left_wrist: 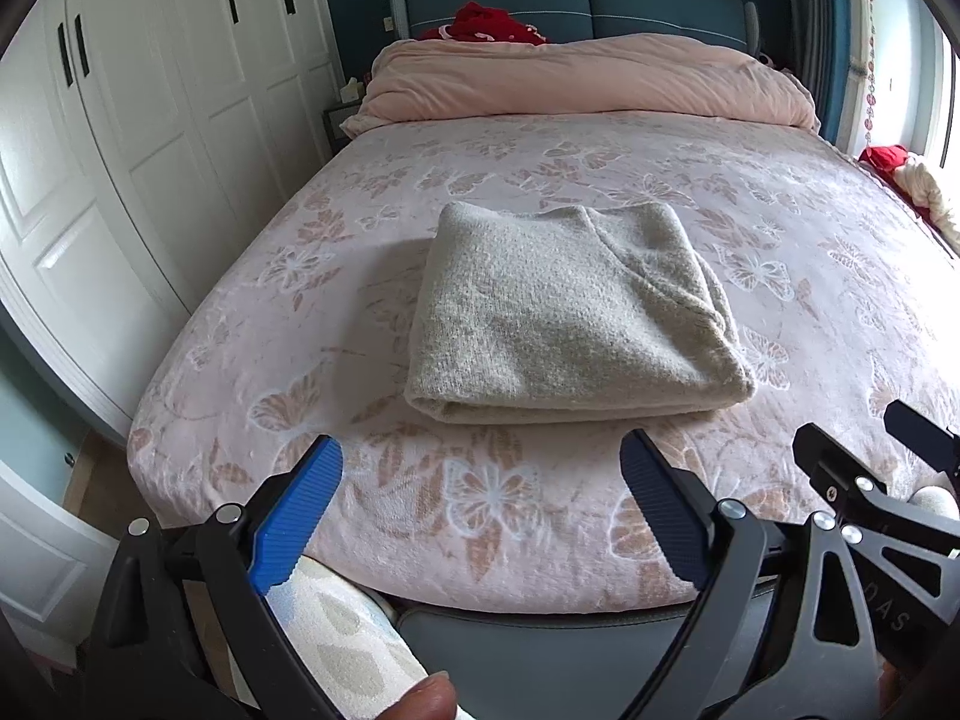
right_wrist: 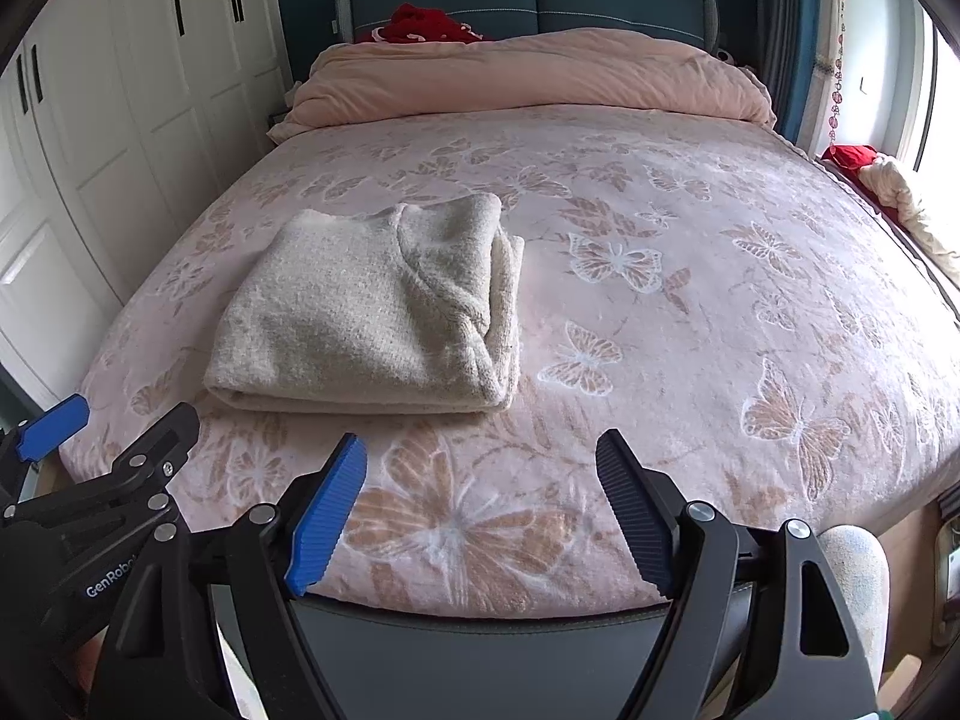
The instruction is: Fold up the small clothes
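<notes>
Folded sweater (left_wrist: 570,312) sitting on the bed (left_wrist: 780,276), both tongs hanging clear of it.

Sweater is lying flat in a neat rectangle nearer the bed's foot edge than the headboard (left_wrist: 576,0), toward the left side in the right wrist view (rolled fold facing the foot edge). Left gripper (left_wrist: 480,516) is standing wide open, holding nothing, hovering over the foot edge just short of the sweater. Right gripper (right_wrist: 480,510) is also standing wide open and empty, beside the left one. Pink duvet (left_wrist: 588,81) is bunching along the head end.
</notes>
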